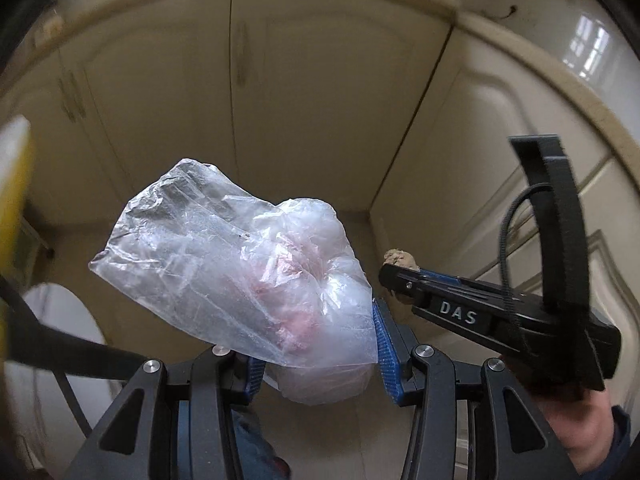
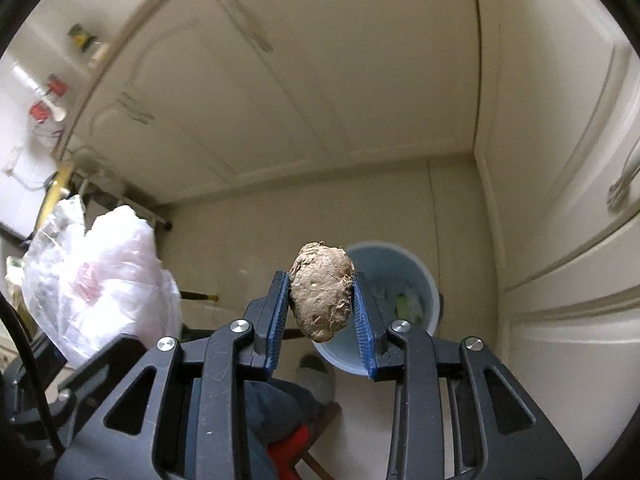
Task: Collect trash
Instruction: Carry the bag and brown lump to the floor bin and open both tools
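While I hold both tools above the kitchen floor:
Left gripper (image 1: 316, 344): my jaws pinch a crumpled clear plastic bag (image 1: 236, 276) (pinkish inside).
Right gripper (image 2: 320, 312): jaws clamp a brown lump (image 2: 322, 292), above the blue bin (image 2: 424, 280).

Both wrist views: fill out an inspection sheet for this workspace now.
Surface: pale tiled floor, seen from above.
Job's things: crumpled clear plastic bag; brown lump; blue bin on the floor with green and white scraps inside.
Clutter: bottles on the counter, blurred.
Grippers: left hand-held gripper shut on the plastic bag; right hand-held gripper shut on the brown lump, held above the bin.
Cables: black cable looped on the right hand-held gripper.
Surroundings: cream cabinet doors; white round lid, blurred.
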Tool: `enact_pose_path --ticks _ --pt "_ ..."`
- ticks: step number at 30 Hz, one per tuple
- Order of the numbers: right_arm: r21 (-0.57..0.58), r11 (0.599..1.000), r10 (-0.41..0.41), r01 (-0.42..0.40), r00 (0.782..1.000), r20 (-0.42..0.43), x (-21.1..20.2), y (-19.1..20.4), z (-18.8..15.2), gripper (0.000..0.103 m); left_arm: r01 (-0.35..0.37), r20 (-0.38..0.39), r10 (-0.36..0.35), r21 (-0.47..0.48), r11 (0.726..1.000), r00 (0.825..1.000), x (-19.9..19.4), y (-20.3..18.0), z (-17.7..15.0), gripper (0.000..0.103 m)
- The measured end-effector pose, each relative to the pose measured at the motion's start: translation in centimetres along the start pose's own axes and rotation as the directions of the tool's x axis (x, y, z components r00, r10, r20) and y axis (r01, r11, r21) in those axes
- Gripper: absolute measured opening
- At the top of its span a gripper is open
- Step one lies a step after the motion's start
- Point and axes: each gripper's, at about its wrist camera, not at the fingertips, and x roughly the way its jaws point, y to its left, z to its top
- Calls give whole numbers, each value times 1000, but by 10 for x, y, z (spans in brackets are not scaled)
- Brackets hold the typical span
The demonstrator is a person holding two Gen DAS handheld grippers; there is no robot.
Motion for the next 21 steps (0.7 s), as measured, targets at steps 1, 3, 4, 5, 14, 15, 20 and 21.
enact_pose_path --ticks 1,3,4,5,14,15,20,21 --pt "19 1000 4 -4 1000 -17 10 -6 1 29 4 -15 -4 -13 1000 1000 8 3 1 43" --pt "38 999 13 -12 999 -31 19 -17 0 29 18 -42 -20 -46 999 999 25 12 7 44" --pt "45 999 11 -10 999 -38 21 -23 -1 30 18 -51 -20 -53 998 999 31 14 10 44" --pt "54 999 9 -6 999 -47 26 -26 -1 30 14 -65 -18 -52 999 998 37 18 11 45" --pt "106 994 -5 12 998 -63 47 -36 6 75 -2 -124 -4 -49 999 992 81 17 34 63" --pt "116 993 1 6 998 -58 46 -40 5 80 -4 -122 -1 -44 999 993 80 16 34 64" --pt "168 986 -22 27 999 -32 34 -50 1 99 -20 -130 18 -21 1000 991 68 11 27 68" --pt "175 984 -33 36 999 -23 29 -51 0 101 -21 -121 19 -14 1000 992 64 7 26 69"
